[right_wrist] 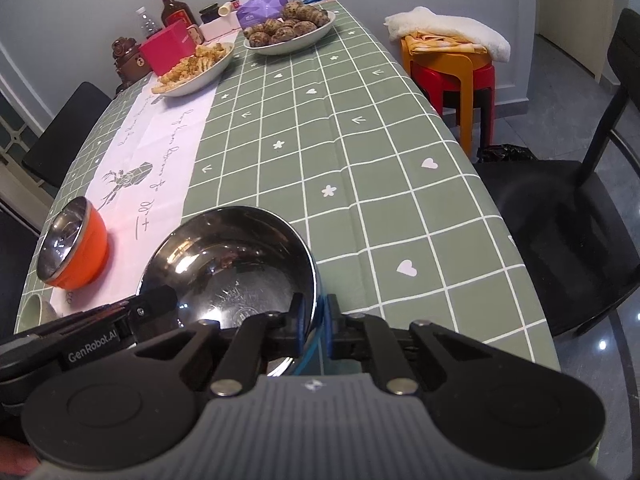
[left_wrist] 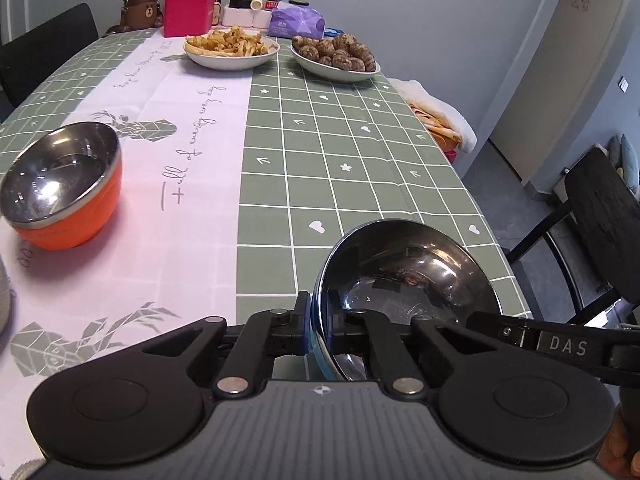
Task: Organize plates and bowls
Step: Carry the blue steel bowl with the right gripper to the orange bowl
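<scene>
Gripping one steel bowl from both sides, we hold our two tools on the rim of the blue-walled, mirror-lined metal bowl [left_wrist: 408, 280] at the near edge of the counter [left_wrist: 328, 140], which is covered in a green grid-patterned cloth with a white printed runner.

In the left wrist view, the left tool [left_wrist: 318, 330] sits at lower centre, its jaws clamped on the bowl's left rim, one blue pad outside the wall and the other finger inside the polished basin. The right tool's black body crosses in from the lower right of that frame to the bowl's far side.

In the right wrist view, the right tool [right_wrist: 314, 326] is likewise pinched tight on the bowl's [right_wrist: 228, 268] right rim at lower centre, the thin wall caught between its pads. The left tool's black body enters from the lower left.

The bowl fills the lower middle of both frames and appears tilted towards the cameras; we cannot tell whether its base still touches the cloth.

A second bowl, orange outside and steel inside [left_wrist: 64, 188], stands on the white runner at the left of the frame, well apart from the held one.

At the far end, in the upper part of the frame, sit a white dish of fried strips [left_wrist: 232, 50] and, just beside it, a white dish of round brown tubers [left_wrist: 335, 58].
</scene>
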{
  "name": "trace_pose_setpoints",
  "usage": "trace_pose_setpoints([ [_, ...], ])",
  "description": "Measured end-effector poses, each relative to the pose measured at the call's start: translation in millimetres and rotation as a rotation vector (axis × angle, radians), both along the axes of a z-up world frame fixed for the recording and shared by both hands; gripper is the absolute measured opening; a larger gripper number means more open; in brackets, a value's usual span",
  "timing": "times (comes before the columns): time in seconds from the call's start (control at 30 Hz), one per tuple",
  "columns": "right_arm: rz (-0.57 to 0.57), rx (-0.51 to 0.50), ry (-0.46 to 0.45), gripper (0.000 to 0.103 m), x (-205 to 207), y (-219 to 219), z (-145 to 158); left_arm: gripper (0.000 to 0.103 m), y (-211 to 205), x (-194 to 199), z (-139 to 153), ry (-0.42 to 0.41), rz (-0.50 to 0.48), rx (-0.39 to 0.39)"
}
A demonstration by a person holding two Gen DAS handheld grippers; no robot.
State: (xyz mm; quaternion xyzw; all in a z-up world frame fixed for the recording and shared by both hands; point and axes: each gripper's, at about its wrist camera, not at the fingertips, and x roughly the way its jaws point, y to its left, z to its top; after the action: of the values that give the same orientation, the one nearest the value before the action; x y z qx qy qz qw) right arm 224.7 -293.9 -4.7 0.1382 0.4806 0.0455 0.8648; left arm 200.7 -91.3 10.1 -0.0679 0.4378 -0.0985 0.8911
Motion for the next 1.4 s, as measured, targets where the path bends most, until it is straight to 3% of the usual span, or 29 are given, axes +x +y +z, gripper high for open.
trace_pose_setpoints([
  [0.3, 0.116, -0.046, -0.079, 0.006, -53, 21, 24, 0.008, 21, -52, 25, 0.003, 0.019, 0.004],
  [0.6, 0.206, -0.063, -0.113, 0.007, -104, 29, 23, 0.009, 43, -105, 16, 0.037, 0.057, -0.088],
  [0.8, 0.197, -0.036, -0.095, 0.007, -136, 13, 13, 0.009, 36, -132, 5, 0.063, 0.025, -0.087],
  [1.03, 0.194, -0.054, -0.084, 0.007, -157, 10, 8, 0.008, 35, -149, -9, 0.131, 0.022, -0.115],
  [1.4, 0.233, -0.069, -0.073, 0.007, -158, 15, 4, 0.009, 39, -154, -10, 0.145, 0.046, -0.120],
])
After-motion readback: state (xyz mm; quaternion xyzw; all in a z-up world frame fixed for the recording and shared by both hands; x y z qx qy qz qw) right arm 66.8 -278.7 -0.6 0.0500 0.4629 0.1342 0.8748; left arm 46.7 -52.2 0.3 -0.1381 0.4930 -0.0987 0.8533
